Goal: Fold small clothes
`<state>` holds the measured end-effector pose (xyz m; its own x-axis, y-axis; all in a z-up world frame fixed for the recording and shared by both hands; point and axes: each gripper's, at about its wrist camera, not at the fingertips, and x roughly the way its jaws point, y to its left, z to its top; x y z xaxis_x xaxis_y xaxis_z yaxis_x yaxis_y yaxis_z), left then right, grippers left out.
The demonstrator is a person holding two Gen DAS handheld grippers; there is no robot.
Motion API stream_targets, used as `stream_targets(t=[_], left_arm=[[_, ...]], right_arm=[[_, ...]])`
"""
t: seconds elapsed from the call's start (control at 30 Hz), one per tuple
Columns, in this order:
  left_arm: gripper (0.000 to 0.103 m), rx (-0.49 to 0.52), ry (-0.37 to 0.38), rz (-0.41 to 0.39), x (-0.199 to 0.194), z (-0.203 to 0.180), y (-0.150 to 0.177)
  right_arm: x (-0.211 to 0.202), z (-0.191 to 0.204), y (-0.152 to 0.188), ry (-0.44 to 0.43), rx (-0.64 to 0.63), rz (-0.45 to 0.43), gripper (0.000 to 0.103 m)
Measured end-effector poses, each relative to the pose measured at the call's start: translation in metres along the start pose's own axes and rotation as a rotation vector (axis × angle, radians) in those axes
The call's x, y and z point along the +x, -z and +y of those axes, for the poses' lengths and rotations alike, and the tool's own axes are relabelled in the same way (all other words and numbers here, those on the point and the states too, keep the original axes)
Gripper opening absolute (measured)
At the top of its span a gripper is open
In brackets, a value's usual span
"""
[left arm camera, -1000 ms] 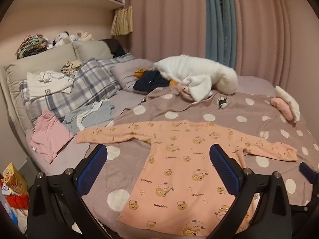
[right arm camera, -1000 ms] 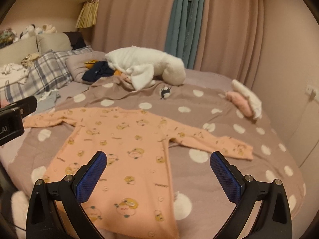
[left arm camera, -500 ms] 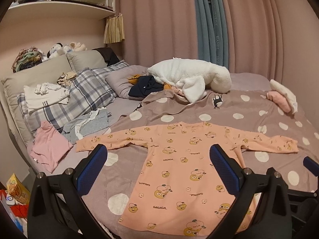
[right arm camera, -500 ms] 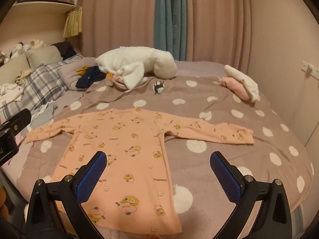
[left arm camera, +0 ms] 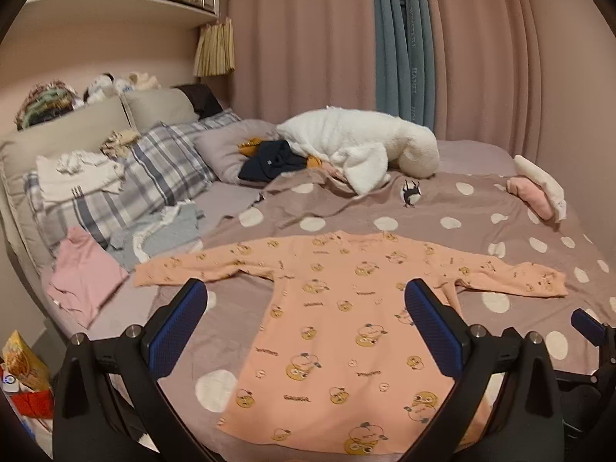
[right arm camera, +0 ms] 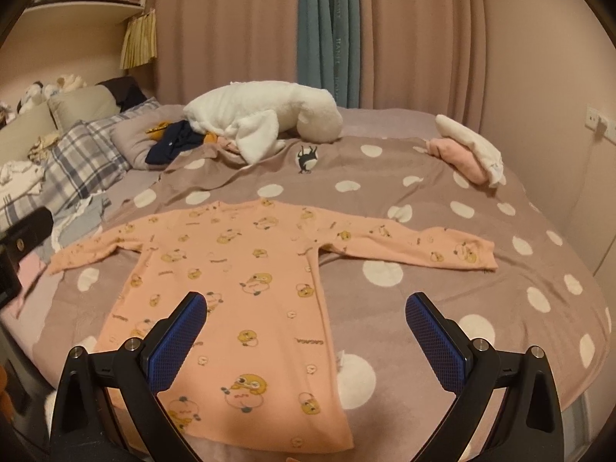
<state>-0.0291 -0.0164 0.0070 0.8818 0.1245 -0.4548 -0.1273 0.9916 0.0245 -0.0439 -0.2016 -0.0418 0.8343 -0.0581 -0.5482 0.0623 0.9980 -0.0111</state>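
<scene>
A small peach long-sleeved garment (left arm camera: pixel 346 331) with yellow cartoon prints lies flat on the polka-dot blanket (left arm camera: pixel 462 208), both sleeves spread out sideways. It also fills the middle of the right wrist view, garment (right arm camera: pixel 246 292). My left gripper (left arm camera: pixel 308 319) hovers open above the hem end, nothing between its blue pads. My right gripper (right arm camera: pixel 306 331) is open too, held above the garment's lower right edge, empty. The right gripper's tip (left arm camera: pixel 589 327) shows at the left view's right edge.
A white plush blanket heap (left arm camera: pixel 358 146) and dark clothes (left arm camera: pixel 269 161) lie at the back of the bed. Plaid pillows (left arm camera: pixel 154 177), a pink top (left arm camera: pixel 84 277) and grey clothes (left arm camera: pixel 161 231) sit at left. Folded pink and white items (right arm camera: pixel 469 154) rest at the right.
Both grippers have drawn back and tilted up slightly, so more of the bed and wall shows. The garment lies as before; both grippers stay open.
</scene>
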Motion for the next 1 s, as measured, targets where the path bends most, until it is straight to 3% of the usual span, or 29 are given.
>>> stream_targets(t=[0.2, 0.37, 0.57, 0.8, 0.93, 1.0], left_arm=[[0.103, 0.016, -0.018, 0.034, 0.013, -0.007, 0.003], [0.103, 0.003, 0.027, 0.072, 0.024, -0.012, 0.005], [0.103, 0.005, 0.08, 0.123, 0.042, -0.02, 0.007], [0.103, 0.012, 0.109, 0.165, 0.069, -0.03, 0.008], [0.103, 0.02, 0.112, 0.206, 0.088, -0.036, 0.011], [0.103, 0.002, 0.133, 0.221, 0.097, -0.039, 0.013]], right_arm=[[0.008, -0.016, 0.001, -0.003, 0.036, 0.021, 0.103], [0.02, -0.036, 0.0, 0.022, 0.063, 0.034, 0.103], [0.043, -0.076, -0.016, -0.034, 0.097, 0.037, 0.103], [0.101, -0.185, -0.03, -0.051, 0.325, 0.131, 0.103], [0.133, -0.263, -0.025, -0.126, 0.532, 0.186, 0.103], [0.147, -0.293, -0.02, -0.12, 0.607, 0.214, 0.103]])
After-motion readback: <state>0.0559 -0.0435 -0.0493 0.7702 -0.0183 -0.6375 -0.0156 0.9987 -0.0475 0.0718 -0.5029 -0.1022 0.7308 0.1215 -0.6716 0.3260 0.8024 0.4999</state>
